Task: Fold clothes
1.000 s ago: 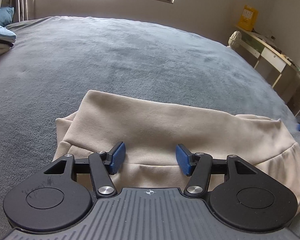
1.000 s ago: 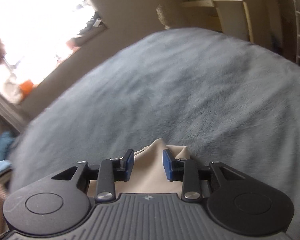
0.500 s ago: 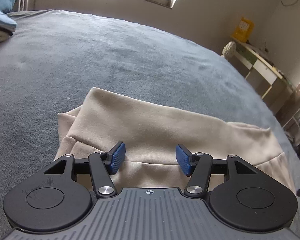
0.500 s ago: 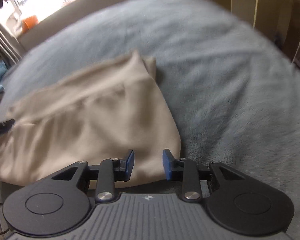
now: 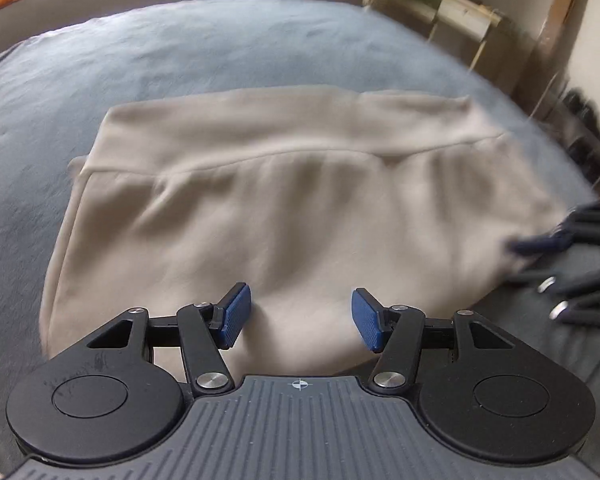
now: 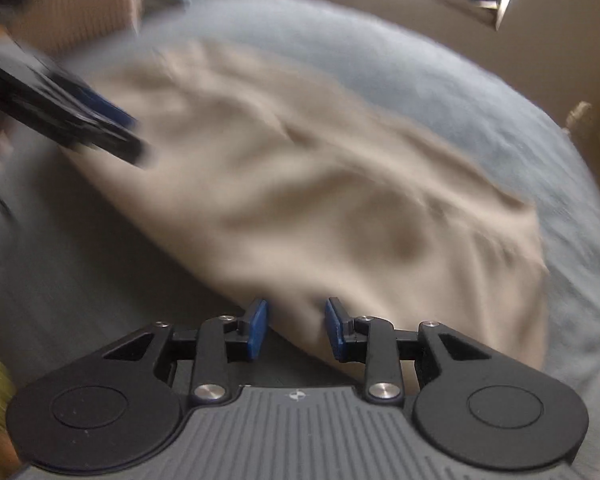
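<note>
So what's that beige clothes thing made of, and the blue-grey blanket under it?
The beige garment looks like soft matte knit cotton, maybe sweatshirt fleece: it drapes in gentle folds and has a stitched band. The blue-grey bed cover looks like plush fleece: fuzzy, mottled nap, no shine. Blur leaves both uncertain.

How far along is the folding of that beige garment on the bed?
The beige garment already lies folded over, a compact block on the grey bedspread. Both tongs, left and right, stand open at its near edge, gripping nothing. Any further fold or tidying remains.
</note>
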Demonstrator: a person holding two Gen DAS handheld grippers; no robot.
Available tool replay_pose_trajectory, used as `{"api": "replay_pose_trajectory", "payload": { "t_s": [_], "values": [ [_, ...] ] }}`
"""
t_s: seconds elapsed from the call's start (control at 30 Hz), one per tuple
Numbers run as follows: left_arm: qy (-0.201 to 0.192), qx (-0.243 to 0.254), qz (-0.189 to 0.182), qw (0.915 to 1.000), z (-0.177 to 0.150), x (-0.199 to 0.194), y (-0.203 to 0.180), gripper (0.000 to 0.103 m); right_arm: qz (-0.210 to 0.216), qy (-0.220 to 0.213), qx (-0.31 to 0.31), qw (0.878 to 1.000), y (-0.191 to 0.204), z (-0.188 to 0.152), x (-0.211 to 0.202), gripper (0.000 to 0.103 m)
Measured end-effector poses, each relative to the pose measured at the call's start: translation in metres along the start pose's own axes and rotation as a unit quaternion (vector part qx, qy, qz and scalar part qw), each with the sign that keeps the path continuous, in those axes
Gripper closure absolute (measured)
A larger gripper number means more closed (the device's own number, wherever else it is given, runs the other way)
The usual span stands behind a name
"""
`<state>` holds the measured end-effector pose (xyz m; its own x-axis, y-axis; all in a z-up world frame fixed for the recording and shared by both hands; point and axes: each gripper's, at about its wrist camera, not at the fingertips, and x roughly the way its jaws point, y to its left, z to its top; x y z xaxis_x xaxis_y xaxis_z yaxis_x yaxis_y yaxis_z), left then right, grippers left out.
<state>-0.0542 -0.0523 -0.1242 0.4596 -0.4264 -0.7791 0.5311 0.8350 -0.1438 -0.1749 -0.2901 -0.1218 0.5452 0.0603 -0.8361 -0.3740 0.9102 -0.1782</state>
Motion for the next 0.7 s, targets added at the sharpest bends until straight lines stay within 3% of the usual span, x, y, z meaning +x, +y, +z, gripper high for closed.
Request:
{"api": "replay_pose_trajectory", "payload": {
  "t_s": [0.17,0.23,0.3,0.43,0.5,0.6,0.7],
  "values": [
    [0.002,-0.046,-0.015,0.9988,0.007,0.000,0.015,0.047,-0.047,0.036,0.070,0.996,-0.024,-0.010,-0.020,0.067],
    [0.001,-0.057,-0.020,0.9982,0.007,0.000,0.018,0.047,-0.049,0.040,0.126,0.990,-0.031,-0.004,-0.029,0.061],
    [-0.001,-0.064,-0.021,0.9977,0.006,0.000,0.019,0.047,-0.024,0.018,0.191,0.981,-0.038,0.005,-0.040,0.042],
    [-0.001,-0.065,-0.019,0.9977,0.004,-0.001,0.017,0.047,0.012,-0.033,0.258,0.965,-0.036,0.033,-0.039,0.025],
    [-0.002,-0.073,-0.024,0.9970,0.004,-0.002,0.019,0.047,0.012,-0.038,0.274,0.961,-0.032,0.049,-0.024,0.012],
    [-0.004,-0.086,-0.032,0.9958,0.004,-0.002,0.023,0.047,0.006,-0.038,0.275,0.961,-0.021,0.068,0.003,0.010],
    [-0.009,-0.096,-0.038,0.9946,0.005,-0.004,0.026,0.047,-0.034,-0.013,0.251,0.967,-0.007,0.076,0.038,0.005]
  ]
}}
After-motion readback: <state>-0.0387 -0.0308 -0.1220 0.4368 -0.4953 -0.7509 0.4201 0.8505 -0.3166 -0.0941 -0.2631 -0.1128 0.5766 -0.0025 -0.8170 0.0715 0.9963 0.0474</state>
